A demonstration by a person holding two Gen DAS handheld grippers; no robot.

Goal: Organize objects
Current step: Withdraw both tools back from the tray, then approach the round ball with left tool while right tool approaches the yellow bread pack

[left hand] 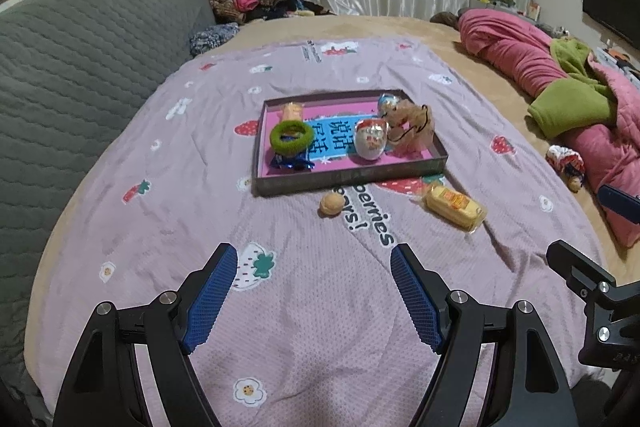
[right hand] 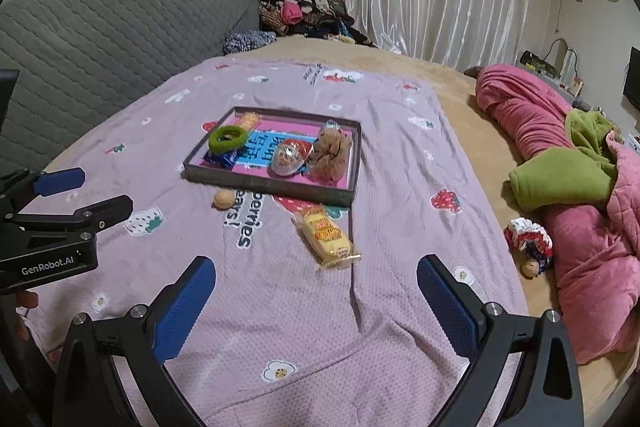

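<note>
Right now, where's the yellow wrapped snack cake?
The yellow wrapped snack cake lies on the lilac strawberry blanket, outside the tray, just in front of its near right corner, right of the small round bun.

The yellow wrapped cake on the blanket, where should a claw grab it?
Grab the yellow wrapped cake across its short middle, pads on the two long sides, coming down from above. It lies flat and long on the blanket, so the ends are too far apart. The right claw stands open nearest it.
</note>
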